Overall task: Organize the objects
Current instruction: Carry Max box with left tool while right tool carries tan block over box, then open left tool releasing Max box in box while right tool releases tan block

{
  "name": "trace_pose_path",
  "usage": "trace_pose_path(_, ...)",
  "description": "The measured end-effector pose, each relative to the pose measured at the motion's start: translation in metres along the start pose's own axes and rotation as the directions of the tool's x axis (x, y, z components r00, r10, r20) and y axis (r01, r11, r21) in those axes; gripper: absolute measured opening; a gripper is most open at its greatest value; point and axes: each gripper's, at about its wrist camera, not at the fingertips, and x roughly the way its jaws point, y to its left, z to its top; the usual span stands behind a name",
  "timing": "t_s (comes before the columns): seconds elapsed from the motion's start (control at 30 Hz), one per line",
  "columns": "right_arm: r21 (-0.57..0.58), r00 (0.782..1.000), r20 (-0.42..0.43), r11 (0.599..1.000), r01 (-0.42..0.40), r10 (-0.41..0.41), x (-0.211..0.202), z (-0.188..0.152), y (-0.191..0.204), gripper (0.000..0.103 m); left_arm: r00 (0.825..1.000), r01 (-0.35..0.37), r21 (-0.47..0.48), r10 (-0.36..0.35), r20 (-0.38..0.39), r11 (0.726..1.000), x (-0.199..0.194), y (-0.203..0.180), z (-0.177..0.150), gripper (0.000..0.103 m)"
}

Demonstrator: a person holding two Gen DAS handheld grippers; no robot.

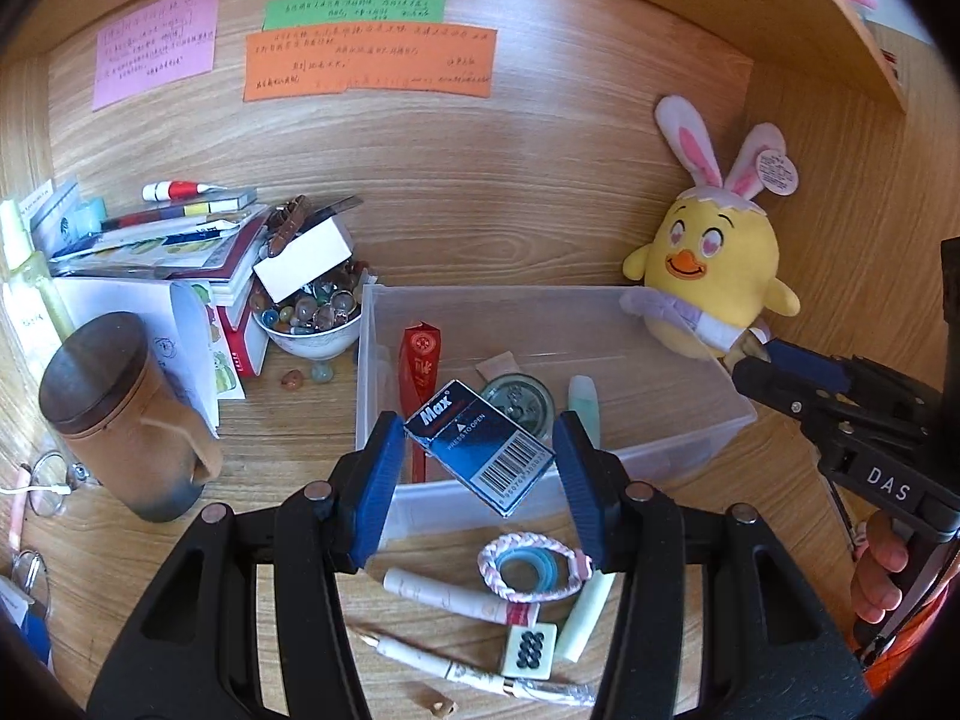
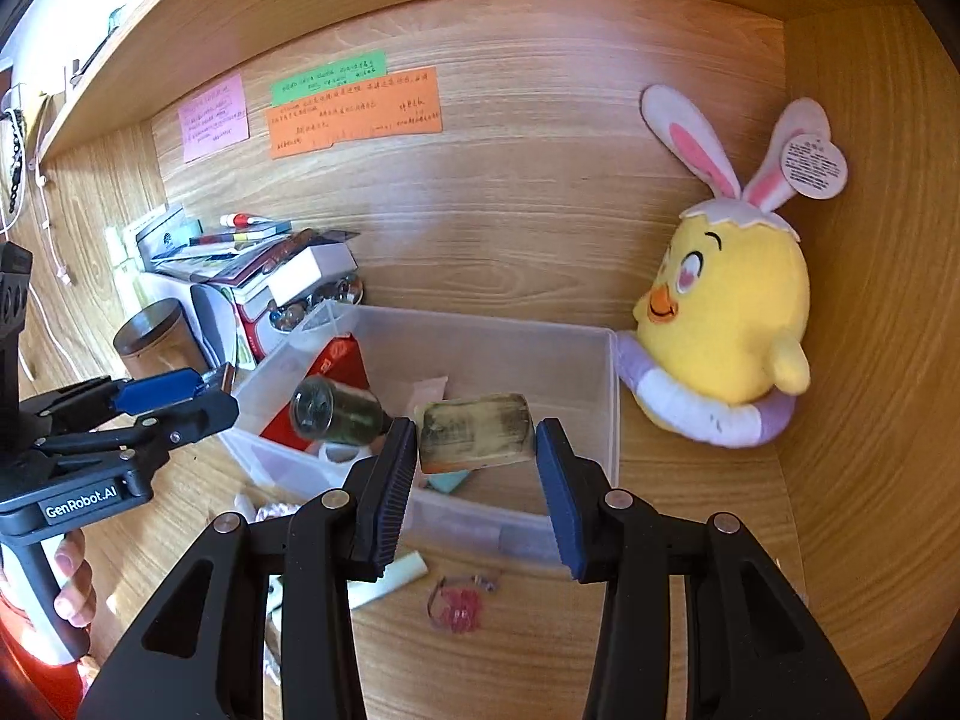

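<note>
progress: roughly midway | left gripper [image 1: 477, 450] clamps blue Max staple box [image 1: 478, 447] above clear plastic bin [image 1: 672, 450] | right gripper [image 2: 477, 441] pinches yellowish block [image 2: 475, 432] over bin | bin holds: red packet [image 1: 422, 360], round green tin [image 1: 521, 402], pale green tube [image 1: 583, 397] | left on desk: braided bracelet [image 1: 534, 567], mahjong tile [image 1: 528, 648], pen [image 1: 432, 657]

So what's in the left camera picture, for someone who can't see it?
The left gripper holds a blue box above a clear bin on a wooden desk. A yellow chick toy sits behind the bin.
</note>
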Motion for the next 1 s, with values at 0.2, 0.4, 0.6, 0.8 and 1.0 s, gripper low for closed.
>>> trace_pose_path(0.2, -0.005, 0.999, -0.034, 1.000, 0.006, -0.007, 0.020, 0.005, -0.001, 0.038, 0.999, -0.020, 0.008, 0.020, -0.032, 1.000, 0.019, 0.005, 0.004, 0.051)
trace_pose_path(0.4, -0.003, 0.996, -0.092, 1.000, 0.016, -0.016, 0.045, 0.000, -0.004, 0.038, 0.996, -0.049, -0.012, 0.048, -0.071, 0.999, 0.038, 0.015, 0.004, 0.051)
trace_pose_path(0.6, 0.002, 0.992, -0.120, 1.000, 0.031, -0.031, 0.061, -0.001, -0.010, 0.038, 0.995, -0.067, 0.003, 0.067, -0.076, 0.998, 0.047, 0.015, 0.005, 0.051)
trace_pose_path(0.8, -0.022, 0.988, -0.148, 0.999, 0.046, -0.048, 0.075, 0.000, -0.008, 0.038, 0.995, -0.060, 0.003, 0.060, -0.084, 0.998, 0.052, 0.013, 0.007, 0.051)
trace_pose_path(1.0, -0.038, 0.986, -0.161, 0.999, 0.030, -0.035, 0.079, -0.002, -0.003, 0.039, 0.995, -0.055, -0.005, 0.054, -0.087, 0.998, 0.048, 0.013, 0.007, 0.051)
